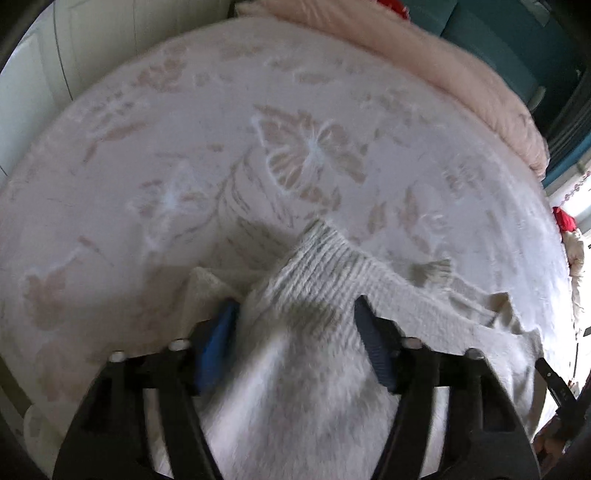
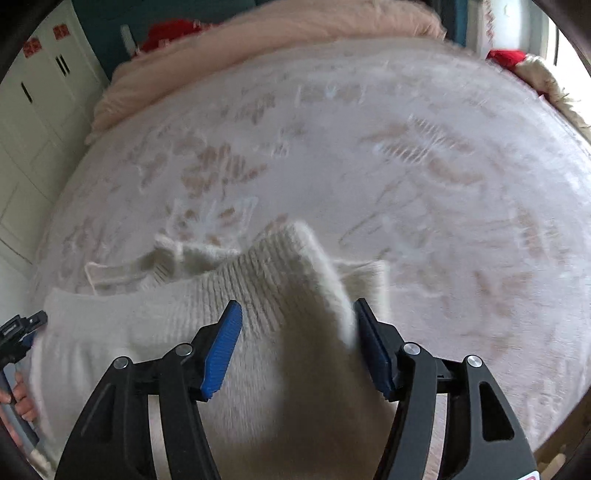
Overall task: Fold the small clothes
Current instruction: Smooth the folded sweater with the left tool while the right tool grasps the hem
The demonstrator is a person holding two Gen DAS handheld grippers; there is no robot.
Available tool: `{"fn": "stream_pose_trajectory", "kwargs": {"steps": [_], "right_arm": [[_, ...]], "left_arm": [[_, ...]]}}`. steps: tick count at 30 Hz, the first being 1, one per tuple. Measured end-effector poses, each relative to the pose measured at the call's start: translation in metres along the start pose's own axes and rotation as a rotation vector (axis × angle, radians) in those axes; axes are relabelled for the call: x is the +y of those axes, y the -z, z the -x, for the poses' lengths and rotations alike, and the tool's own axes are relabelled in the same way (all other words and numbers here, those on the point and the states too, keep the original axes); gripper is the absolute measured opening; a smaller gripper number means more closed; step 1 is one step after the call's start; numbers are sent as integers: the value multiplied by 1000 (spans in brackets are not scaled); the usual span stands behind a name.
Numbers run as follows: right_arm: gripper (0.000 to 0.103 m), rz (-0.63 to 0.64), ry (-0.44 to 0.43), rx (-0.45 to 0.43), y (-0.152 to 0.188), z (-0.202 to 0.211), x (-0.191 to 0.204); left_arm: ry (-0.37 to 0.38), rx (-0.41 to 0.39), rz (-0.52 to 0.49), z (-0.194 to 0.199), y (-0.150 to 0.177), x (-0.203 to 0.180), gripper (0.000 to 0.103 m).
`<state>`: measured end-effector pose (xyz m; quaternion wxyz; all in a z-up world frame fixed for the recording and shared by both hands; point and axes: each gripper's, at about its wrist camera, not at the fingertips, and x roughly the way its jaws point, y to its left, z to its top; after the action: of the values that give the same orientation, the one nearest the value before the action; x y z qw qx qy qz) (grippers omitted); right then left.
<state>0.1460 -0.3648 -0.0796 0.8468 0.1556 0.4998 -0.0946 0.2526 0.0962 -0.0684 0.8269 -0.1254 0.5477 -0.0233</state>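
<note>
A small white fluffy knit garment [image 1: 314, 295] with a ribbed hem lies on a bed with a white and beige floral cover [image 1: 295, 147]. My left gripper [image 1: 295, 314] stands open with the garment's ribbed edge bunched between its blue pads [image 1: 218, 339]. In the right wrist view the same garment [image 2: 280, 280] is bunched between the fingers of my right gripper [image 2: 297, 314], which also stands open. The left gripper shows at the far left edge of the right wrist view [image 2: 18, 332], beside the garment. Both views are motion blurred.
A pink blanket [image 1: 461, 66] is heaped along the far edge of the bed. White cabinet doors [image 2: 33, 110] stand to the left. Red items [image 2: 170, 29] lie behind the blanket, and another red item [image 1: 565, 219] sits at the bed's right side.
</note>
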Motion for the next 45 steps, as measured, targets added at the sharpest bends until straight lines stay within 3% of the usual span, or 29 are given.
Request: {"fn": "stream_pose_trajectory", "kwargs": {"steps": [2, 3, 6, 8, 11, 13, 16, 18, 20, 22, 26, 28, 30, 32, 33, 36, 38, 39, 41, 43, 44, 45], "right_arm": [[14, 35, -11, 18, 0, -5, 7], [11, 60, -17, -4, -2, 2, 11], [9, 41, -111, -135, -10, 49, 8], [9, 4, -107, -213, -15, 71, -5], [9, -65, -60, -144, -17, 38, -34], [10, -85, -28, 7, -7, -18, -47], [22, -107, -53, -60, -6, -1, -43], [24, -124, -47, -111, -4, 28, -39], [28, -91, -42, -177, 6, 58, -29], [27, -55, -102, -184, 23, 75, -9], [25, 31, -246, -97, 73, 75, 55], [25, 74, -303, -44, 96, 67, 86], [25, 146, -337, 1, 118, 59, 121], [21, 210, -353, 14, 128, 53, 139], [18, 237, -306, -5, 129, 51, 139], [14, 130, -206, -35, 117, 43, 94], [8, -16, -131, -79, 111, 53, 35], [10, -59, -90, -98, 111, 59, 12], [1, -138, 25, -122, 116, 68, -37], [7, -226, 81, -82, 125, 66, -80], [18, -281, 80, -62, 128, 66, -93], [18, -340, 52, -72, 131, 73, -104]], "left_arm": [[18, 22, -28, -7, -3, -2, 14], [31, 8, -34, -2, -5, -2, 11], [72, -82, -65, 26, -12, -5, 11], [63, -101, -66, 33, -18, -3, 11], [7, -58, -72, 4, -23, -1, 11], [-28, 7, -73, -27, -20, 0, 12], [-53, -47, -87, -23, -15, -4, 17], [-38, -64, -89, 0, -12, -4, 27], [-61, -111, -108, 25, -6, -6, 31], [-38, -138, -115, 50, 8, -10, 35], [105, -65, -133, 72, 63, -37, 35], [130, -22, -168, 69, 94, -52, 36], [113, 25, -229, 57, 122, -64, 38], [50, -42, -308, 54, 140, -68, 39], [37, -50, -322, 53, 142, -67, 40], [33, -46, -297, 53, 139, -56, 40], [33, -42, -268, 54, 135, -47, 40], [36, -41, -257, 53, 132, -44, 40], [56, -43, -244, 51, 134, -37, 40], [52, -59, -250, 50, 139, -37, 40], [40, -68, -250, 50, 140, -39, 40], [36, -69, -243, 51, 139, -41, 40]]}}
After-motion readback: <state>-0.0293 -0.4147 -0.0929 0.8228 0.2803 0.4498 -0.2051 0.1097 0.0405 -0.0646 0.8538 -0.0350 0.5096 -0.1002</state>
